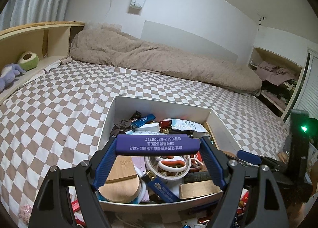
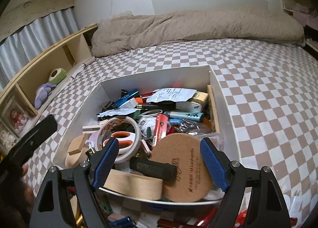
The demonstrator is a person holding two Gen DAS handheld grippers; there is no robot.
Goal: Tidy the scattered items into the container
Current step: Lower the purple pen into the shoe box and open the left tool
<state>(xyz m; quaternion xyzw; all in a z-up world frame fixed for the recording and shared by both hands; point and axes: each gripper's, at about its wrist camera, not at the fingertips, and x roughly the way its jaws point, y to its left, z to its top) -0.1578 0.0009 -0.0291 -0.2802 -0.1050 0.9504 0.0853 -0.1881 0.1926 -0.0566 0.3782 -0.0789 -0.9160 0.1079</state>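
Note:
A white box (image 1: 159, 101) (image 2: 155, 78) sits on the checkered bed, heaped with small items: a tape roll (image 2: 119, 134), orange-handled scissors (image 2: 123, 138), lighters, packets and wooden pieces. My left gripper (image 1: 158, 144) is shut on a purple lighter (image 1: 157, 143), gripped by its two ends. It lies crosswise above the box's contents. My right gripper (image 2: 159, 148) stands open over the near part of the box. A cork coaster (image 2: 182, 166) and a black cylinder (image 2: 153, 168) lie below it, neither of them gripped. One right finger (image 1: 248, 156) shows in the left wrist view.
Loose red packets (image 1: 243, 202) (image 2: 198, 222) lie on the bed in front of the box. A beige duvet (image 1: 159, 59) runs along the far wall. A wooden shelf with plush toys (image 1: 19, 65) is at the left, and an open wardrobe (image 1: 278, 77) at the right.

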